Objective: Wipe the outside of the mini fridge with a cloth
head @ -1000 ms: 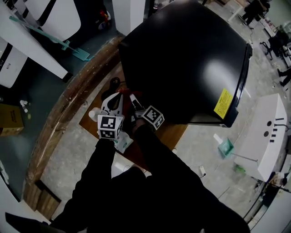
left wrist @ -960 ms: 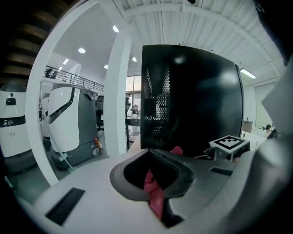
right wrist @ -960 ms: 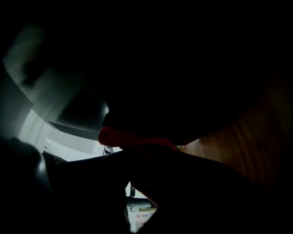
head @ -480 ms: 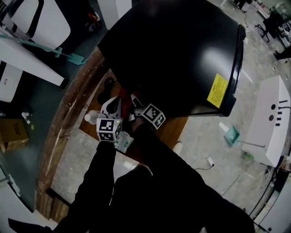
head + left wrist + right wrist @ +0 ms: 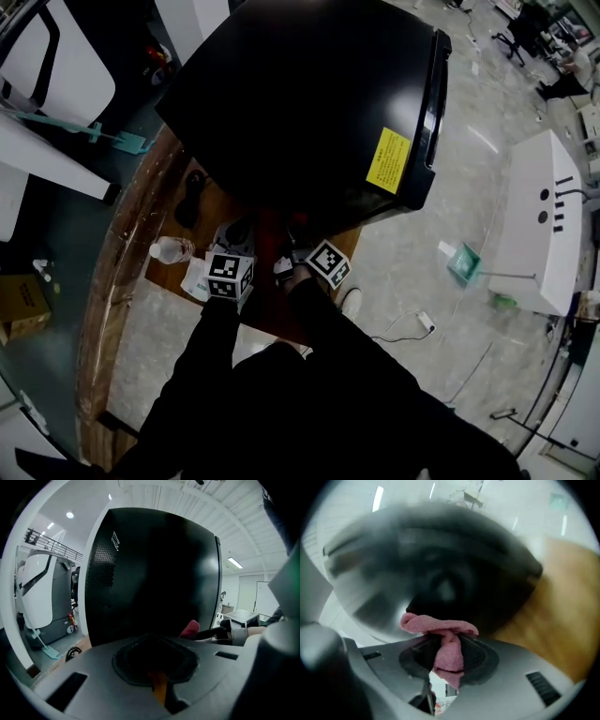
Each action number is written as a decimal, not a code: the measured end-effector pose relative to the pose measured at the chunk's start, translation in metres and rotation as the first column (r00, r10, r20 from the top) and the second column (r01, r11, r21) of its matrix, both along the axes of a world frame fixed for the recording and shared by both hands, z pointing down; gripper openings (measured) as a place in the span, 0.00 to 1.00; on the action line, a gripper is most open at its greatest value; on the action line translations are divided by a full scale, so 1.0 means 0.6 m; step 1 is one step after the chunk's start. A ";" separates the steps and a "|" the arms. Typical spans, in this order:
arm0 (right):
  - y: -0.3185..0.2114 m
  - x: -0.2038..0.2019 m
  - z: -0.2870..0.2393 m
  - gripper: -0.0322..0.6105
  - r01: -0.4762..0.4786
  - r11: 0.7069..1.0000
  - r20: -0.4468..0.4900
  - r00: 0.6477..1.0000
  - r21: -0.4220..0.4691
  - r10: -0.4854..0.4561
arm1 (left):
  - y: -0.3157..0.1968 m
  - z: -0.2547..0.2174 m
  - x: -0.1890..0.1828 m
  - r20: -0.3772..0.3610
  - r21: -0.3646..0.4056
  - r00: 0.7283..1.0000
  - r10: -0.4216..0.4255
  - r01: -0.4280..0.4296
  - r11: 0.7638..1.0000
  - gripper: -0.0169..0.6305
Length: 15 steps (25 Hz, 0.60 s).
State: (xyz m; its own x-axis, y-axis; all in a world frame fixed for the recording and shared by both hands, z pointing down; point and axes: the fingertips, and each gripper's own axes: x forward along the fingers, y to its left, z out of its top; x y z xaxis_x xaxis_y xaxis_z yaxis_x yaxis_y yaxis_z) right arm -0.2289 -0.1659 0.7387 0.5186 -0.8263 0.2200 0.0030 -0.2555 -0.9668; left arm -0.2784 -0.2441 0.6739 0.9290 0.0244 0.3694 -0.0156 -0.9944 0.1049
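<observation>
Cloth [image 5: 440, 623] tight between right gripper [image 5: 447, 654] fingers, just beside mini fridge [image 5: 300, 103]; left gripper [image 5: 157, 668] fingers together, nothing between them.

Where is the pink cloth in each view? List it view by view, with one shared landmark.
Head view: crumpled pink cloth, lower centre, below the glossy black mini fridge.
Left gripper view: right of centre, beside the fridge.
Right gripper view: centre, clamped in the right gripper.
Shared landmark: that fridge.
</observation>
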 end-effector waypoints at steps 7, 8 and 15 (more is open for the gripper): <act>0.150 0.023 0.025 0.23 -0.111 0.991 -0.001 0.994 -0.076 0.111 | 0.106 0.005 0.035 -0.019 -0.045 0.996 0.083 -0.084 0.995 0.04; 0.163 0.025 0.024 0.23 -0.108 0.990 -0.013 0.994 -0.094 0.107 | 0.119 0.006 0.039 -0.021 -0.052 0.996 0.090 -0.091 0.994 0.04; 0.242 -0.006 -0.052 0.23 0.086 0.989 -0.181 0.978 -0.121 -0.107 | 0.224 -0.008 0.020 -0.011 -0.094 0.995 0.096 -0.097 0.991 0.04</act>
State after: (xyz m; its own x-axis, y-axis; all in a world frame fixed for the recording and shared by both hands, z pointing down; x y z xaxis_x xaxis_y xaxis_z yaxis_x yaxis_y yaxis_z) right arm -0.2327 -0.0210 0.7076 0.4783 -0.8500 0.2208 -0.2045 -0.3524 -0.9132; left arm -0.2666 -0.1095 0.6688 0.9230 0.1485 0.3550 0.0808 -0.9768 0.1985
